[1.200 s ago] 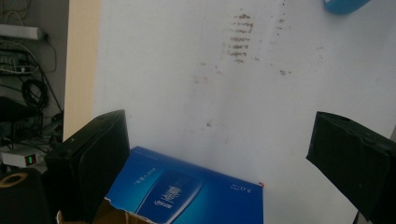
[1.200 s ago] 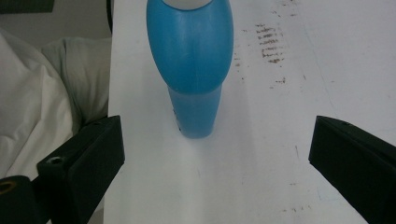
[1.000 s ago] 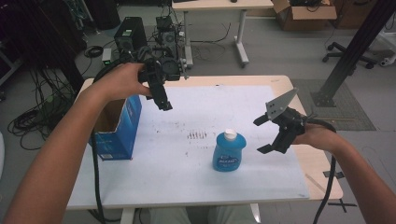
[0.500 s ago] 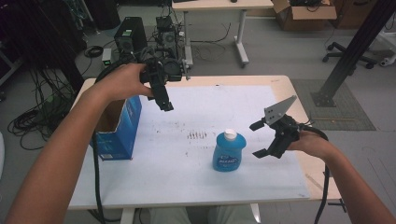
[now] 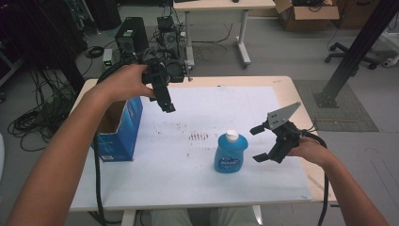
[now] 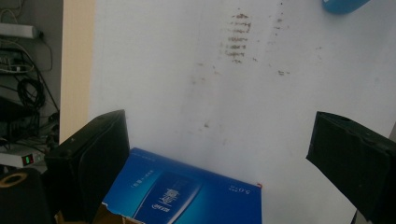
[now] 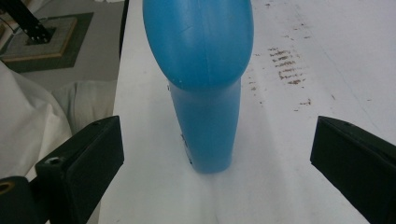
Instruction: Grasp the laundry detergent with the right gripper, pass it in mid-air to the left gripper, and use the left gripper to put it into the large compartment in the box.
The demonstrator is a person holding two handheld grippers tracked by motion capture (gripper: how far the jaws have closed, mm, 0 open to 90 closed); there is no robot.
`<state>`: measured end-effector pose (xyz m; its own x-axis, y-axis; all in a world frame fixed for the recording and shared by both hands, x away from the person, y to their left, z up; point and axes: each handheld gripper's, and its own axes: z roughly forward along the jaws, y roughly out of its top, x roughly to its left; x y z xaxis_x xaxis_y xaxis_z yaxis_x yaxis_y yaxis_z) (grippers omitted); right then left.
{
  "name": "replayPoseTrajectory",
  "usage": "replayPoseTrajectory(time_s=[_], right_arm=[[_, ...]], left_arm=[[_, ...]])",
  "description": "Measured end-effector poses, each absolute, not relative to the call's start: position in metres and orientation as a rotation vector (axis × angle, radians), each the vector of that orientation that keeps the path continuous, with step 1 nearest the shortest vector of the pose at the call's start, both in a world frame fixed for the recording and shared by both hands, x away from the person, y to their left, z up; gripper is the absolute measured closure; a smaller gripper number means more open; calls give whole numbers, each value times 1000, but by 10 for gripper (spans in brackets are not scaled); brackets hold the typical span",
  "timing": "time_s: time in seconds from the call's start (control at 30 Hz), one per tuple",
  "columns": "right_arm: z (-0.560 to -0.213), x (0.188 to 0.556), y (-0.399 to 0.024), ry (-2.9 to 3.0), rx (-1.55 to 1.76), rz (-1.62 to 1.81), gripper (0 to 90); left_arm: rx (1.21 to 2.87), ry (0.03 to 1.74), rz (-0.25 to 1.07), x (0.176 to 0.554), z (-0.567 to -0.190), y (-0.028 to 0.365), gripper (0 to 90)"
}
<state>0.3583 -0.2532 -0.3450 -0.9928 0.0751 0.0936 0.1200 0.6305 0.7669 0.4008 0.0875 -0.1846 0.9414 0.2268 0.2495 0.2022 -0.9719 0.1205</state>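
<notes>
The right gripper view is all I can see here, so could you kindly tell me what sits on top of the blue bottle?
Observer: The blue bottle has a white cap, and it stands upright.
Operator: Thank you. Where is the other claw?
Observer: The left claw hangs open above the table's far left part, beside a blue carton.
Operator: Is that carton closed?
Observer: No, its top is open.
</notes>
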Motion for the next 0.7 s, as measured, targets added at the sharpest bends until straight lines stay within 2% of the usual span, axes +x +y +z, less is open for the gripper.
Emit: replayPoseTrajectory(time_s=[0.7], right_arm=[[-365,355,-255,-2717,-203,-1426,22]], left_arm=[[3010,335,398,401,-186,86,60]])
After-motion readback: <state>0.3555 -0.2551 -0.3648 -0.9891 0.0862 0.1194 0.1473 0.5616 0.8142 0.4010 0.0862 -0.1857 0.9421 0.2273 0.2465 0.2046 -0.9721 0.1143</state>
